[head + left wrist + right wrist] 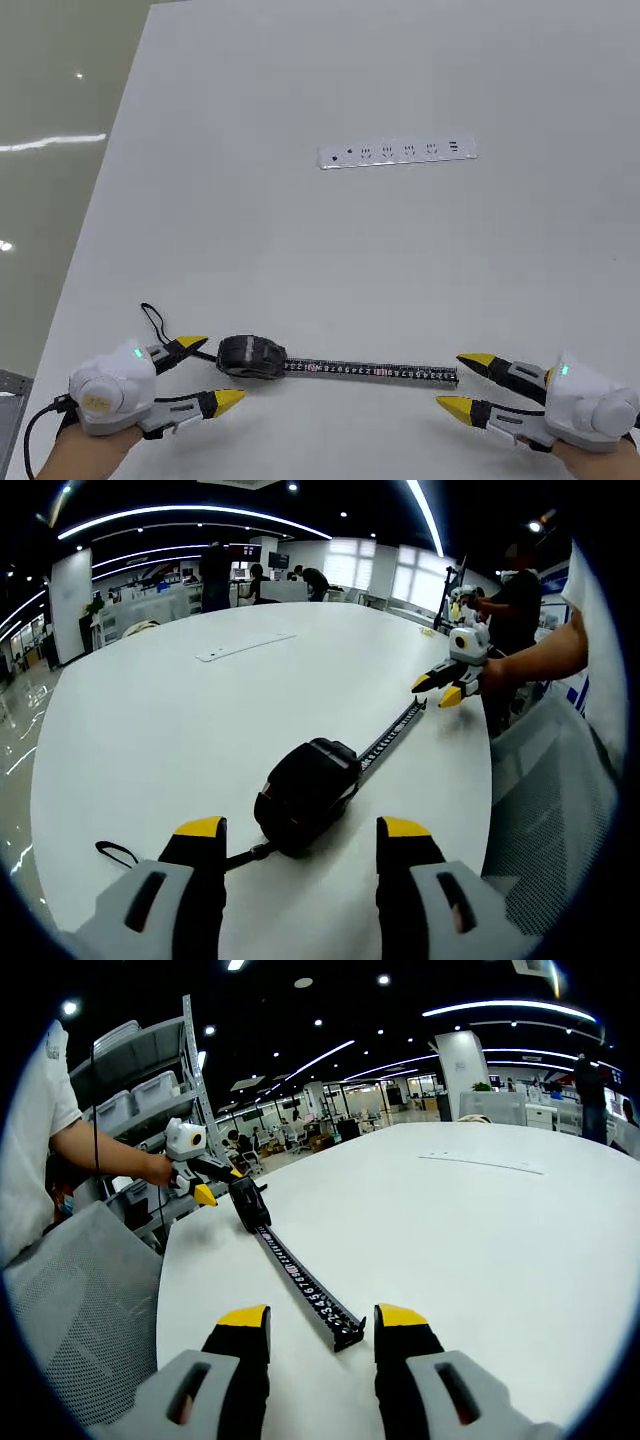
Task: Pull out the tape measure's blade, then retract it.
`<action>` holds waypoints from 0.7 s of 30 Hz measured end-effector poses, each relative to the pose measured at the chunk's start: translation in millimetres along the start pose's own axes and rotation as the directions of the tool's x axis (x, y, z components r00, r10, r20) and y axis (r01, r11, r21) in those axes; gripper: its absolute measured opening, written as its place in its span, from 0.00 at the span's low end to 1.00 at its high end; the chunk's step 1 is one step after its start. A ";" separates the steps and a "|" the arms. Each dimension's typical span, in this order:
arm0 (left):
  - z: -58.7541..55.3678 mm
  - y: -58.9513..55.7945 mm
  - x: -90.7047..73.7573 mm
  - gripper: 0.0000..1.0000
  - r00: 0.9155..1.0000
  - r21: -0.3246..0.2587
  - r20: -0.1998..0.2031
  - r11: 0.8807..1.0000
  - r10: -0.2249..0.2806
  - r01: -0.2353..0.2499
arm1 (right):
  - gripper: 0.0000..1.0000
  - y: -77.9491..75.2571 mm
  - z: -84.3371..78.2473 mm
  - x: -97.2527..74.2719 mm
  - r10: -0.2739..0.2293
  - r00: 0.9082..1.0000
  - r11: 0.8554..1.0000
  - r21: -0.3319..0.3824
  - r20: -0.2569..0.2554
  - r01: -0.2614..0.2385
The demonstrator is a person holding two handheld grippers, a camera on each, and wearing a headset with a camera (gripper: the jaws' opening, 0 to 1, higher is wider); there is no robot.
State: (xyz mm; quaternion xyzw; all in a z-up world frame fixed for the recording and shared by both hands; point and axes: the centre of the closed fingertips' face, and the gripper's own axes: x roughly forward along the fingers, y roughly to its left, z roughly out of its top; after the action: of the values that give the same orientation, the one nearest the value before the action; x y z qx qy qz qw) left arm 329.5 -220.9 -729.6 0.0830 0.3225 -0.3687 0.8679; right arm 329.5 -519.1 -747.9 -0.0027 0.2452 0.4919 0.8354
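White and smooth, the worktop [300, 250] carried a rounded black tape measure [251, 357] near its front edge. Its dark, printed blade [370, 371] lay flat, drawn out toward the right. The left tool [222, 370] stood wide with its yellow tips flanking the tape measure, gripping nothing. The right tool [450, 380] also stood wide, the blade's end just ahead of it and unheld. A thin black strap [150, 318] ran partly behind the left tool. Toward the far edge lay a white power strip [397, 152], its sockets hard to make out.

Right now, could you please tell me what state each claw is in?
Left claw: open, holding nothing; the tape measure case sits at its tips.
Right claw: open, holding nothing; the blade ends at its tips.
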 end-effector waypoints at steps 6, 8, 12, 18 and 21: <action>3.3 0.1 -9.4 0.59 0.999 -0.028 0.028 0.999 0.043 -0.043 | 0.43 3.4 5.2 -5.1 -0.019 1.000 1.000 0.006 0.005 0.019; 4.3 -2.1 -11.2 0.60 0.998 -0.034 0.030 0.998 0.052 -0.051 | 0.45 4.7 5.2 -6.8 -0.030 1.000 1.000 0.002 -0.008 0.030; 3.9 -5.9 -14.4 0.60 0.997 -0.038 0.035 0.997 0.064 -0.062 | 0.45 5.6 6.1 -10.9 -0.049 0.999 0.999 0.018 -0.020 0.049; 5.3 -12.5 -20.5 0.61 0.995 -0.067 0.057 0.995 0.082 -0.078 | 0.47 9.8 10.3 -14.7 -0.071 0.997 0.997 0.014 -0.020 0.071; 4.0 -14.7 -23.6 0.61 0.994 -0.078 0.062 0.993 0.092 -0.088 | 0.47 10.2 11.0 -15.9 -0.083 0.996 0.996 0.016 -0.028 0.084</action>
State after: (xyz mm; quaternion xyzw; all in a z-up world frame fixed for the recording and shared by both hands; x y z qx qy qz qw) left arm 309.1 -219.1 -710.4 0.0525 0.3036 -0.3193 0.8962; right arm 319.3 -524.2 -729.3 -0.0123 0.2604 0.4544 0.8518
